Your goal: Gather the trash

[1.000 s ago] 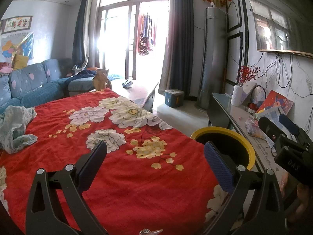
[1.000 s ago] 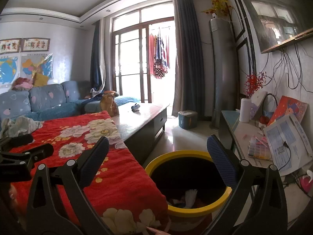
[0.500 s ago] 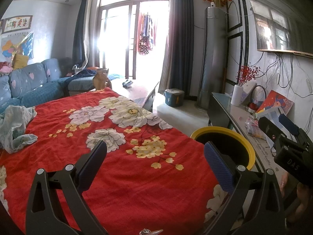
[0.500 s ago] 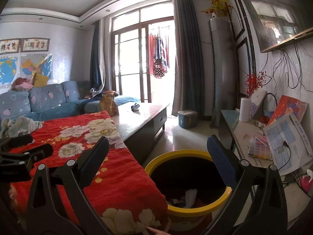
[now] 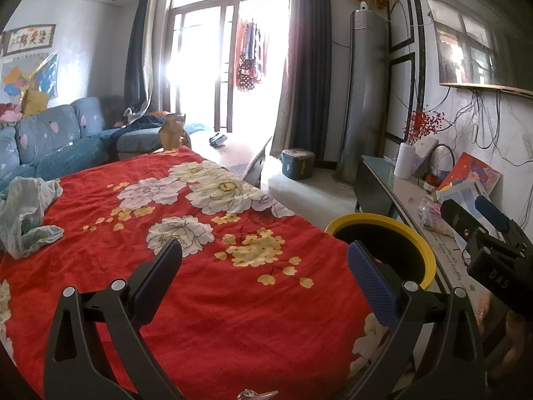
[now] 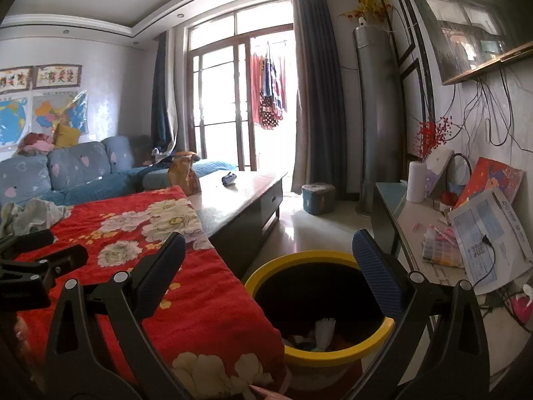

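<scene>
- Your left hand-held gripper (image 5: 265, 266) is hanging wide, empty, over the red cloth (image 5: 206, 286).
- Your right hand-held gripper (image 6: 268, 266) is gaping wide above the yellow-rimmed bin (image 6: 299, 355), at 6 o'clock, holding white scraps (image 6: 324, 328).

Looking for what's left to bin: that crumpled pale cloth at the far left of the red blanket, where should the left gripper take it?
Grip the raised bunched fold at the near edge of the crumpled cloth, coming from above and the right across the red blanket. It lies in a loose heap, so a high ridge probably fits between the open left gripper fingers better than its flat parts.
</scene>
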Motion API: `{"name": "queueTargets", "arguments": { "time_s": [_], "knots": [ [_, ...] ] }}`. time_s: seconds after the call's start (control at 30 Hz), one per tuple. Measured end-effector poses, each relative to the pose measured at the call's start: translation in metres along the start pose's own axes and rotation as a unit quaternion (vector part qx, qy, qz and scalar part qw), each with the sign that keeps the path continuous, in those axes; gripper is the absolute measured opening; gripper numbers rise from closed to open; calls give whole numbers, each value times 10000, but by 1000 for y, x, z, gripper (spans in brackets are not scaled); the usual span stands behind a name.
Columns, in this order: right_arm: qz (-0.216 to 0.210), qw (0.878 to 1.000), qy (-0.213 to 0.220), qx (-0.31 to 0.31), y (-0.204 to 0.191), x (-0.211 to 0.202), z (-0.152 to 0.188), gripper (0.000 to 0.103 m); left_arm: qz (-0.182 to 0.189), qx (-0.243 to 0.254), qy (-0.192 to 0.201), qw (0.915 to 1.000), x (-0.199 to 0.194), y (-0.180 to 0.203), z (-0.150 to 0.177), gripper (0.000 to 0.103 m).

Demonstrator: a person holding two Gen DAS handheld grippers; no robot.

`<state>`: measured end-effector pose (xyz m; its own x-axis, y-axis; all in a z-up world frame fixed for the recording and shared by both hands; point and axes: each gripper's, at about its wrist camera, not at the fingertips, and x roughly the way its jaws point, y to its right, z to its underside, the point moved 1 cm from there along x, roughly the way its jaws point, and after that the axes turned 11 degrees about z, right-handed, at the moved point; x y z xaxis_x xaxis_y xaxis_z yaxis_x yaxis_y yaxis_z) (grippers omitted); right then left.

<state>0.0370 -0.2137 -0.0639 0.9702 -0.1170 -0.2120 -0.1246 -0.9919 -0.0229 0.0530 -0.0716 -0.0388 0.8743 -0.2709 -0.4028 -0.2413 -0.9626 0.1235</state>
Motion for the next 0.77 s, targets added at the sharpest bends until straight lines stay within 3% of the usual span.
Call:
{"name": "queueTargets", "arguments": {
  "time_s": [0.2, 0.3, 0.43, 0.5, 0.57, 0.6, 0.7, 0.73, 0.77],
  "knots": [
    [13, 10000, 4, -23, -1, 0, -1, 92, -131, 35, -87, 9999, 3, -2, 2, 97],
    [-75, 9999, -98, 3, -3, 2, -4, 92, -131, -179, -296, 9993, 6, -12, 0, 97],
    [-749, 9962, -318, -317, -42, 3, -22, 92, -268, -680, -656, 9952, -6, -51, -4, 97],
    [-1358, 9879, -609, -438, -81, 7, -31, 92, -686, -1017, -881, 9885, -27, -97, -4, 97],
    [-2018, 9723, -990, -633, -131, 13, -36, 92, -1423, -1286, -966, 9767, -54, -152, 2, 97],
    [-2344, 9610, -1235, -796, -163, 15, -37, 92, -1860, -1473, -994, 9664, -72, -184, 9, 97],
    [-3242, 9138, -2039, -1351, -268, 16, -25, 92, -3046, -2040, -1095, 9239, -126, -273, 36, 97],
    [-3466, 8920, -2296, -1776, -317, 12, -14, 92, -3503, -2239, -1249, 9009, -148, -311, 54, 97],
    [-3650, 8746, -2472, -2021, -349, 7, -3, 92, -3756, -2385, -1416, 8843, -161, -335, 66, 97]
  ]
}}
